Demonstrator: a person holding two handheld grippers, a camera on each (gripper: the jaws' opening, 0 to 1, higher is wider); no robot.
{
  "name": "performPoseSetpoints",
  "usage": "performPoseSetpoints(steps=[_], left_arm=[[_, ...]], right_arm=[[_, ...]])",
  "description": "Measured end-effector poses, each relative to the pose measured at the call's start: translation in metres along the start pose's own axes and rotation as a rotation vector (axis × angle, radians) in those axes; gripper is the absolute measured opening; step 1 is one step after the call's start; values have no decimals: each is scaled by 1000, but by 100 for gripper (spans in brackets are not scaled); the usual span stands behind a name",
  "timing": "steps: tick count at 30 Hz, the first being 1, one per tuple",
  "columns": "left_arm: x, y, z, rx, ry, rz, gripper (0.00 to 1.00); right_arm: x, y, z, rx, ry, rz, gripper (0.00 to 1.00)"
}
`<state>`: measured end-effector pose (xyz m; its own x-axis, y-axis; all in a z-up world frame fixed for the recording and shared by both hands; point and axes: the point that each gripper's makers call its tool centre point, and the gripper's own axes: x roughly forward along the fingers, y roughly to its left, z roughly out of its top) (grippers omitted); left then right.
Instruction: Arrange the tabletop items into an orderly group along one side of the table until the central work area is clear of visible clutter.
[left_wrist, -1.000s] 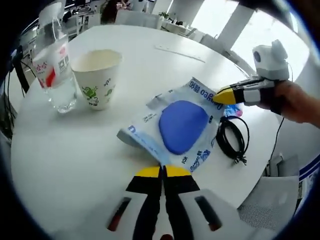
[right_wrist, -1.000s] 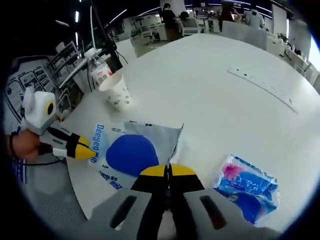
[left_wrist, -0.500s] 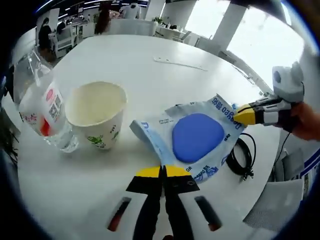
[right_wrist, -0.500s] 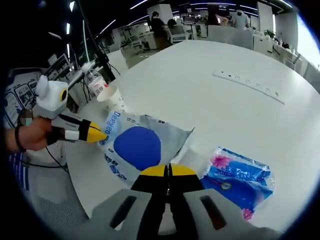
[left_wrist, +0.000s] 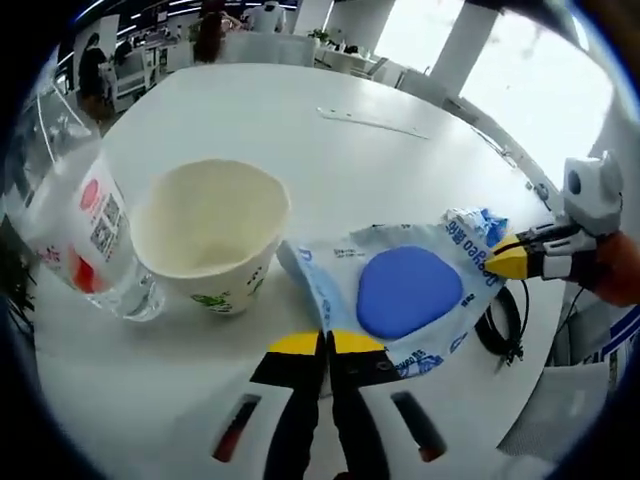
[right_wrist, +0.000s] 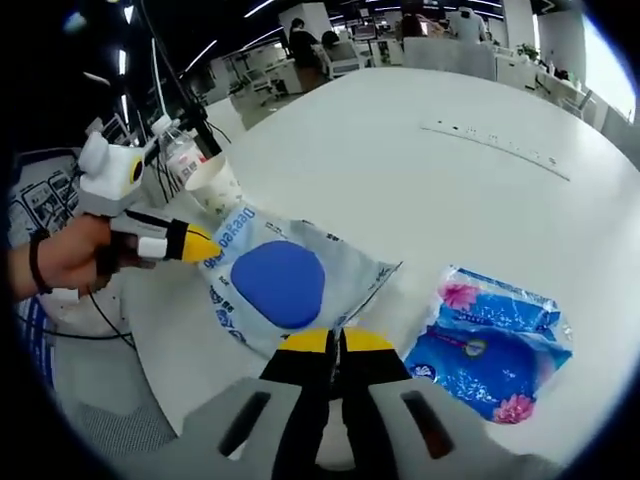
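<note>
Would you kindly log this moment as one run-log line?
left gripper: shut on wipes pack | right gripper: shut on same pack's opposite edge | paper cup, bottle beside pack | blue tissue packet apart

Setting: an open-plan office. I am working at a large round white table with a long white power strip lying across it. Beyond the table, rows of desks and chairs with people seated or standing, strip ceiling lights, tall bright windows. Possibly monitors on the far desks; too blurred to confirm.
</note>
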<state>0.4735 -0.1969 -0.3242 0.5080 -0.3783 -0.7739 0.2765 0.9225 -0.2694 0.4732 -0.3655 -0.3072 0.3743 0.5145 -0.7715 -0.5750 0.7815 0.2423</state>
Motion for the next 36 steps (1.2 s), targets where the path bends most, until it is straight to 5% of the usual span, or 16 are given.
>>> performPoseSetpoints(steps=[13,22,36], left_arm=[[-11,9,-11,-30,-13,-27,16],[-10,1,-23,-59,-2,-61,8],[-4,3,-4,-146,-57,-40,0]], right_arm=[[-1,-4,-18,25,28,13,4],[-4,-3,-20,48,17,38,1],[3,-14,8,51,-20,15,0]])
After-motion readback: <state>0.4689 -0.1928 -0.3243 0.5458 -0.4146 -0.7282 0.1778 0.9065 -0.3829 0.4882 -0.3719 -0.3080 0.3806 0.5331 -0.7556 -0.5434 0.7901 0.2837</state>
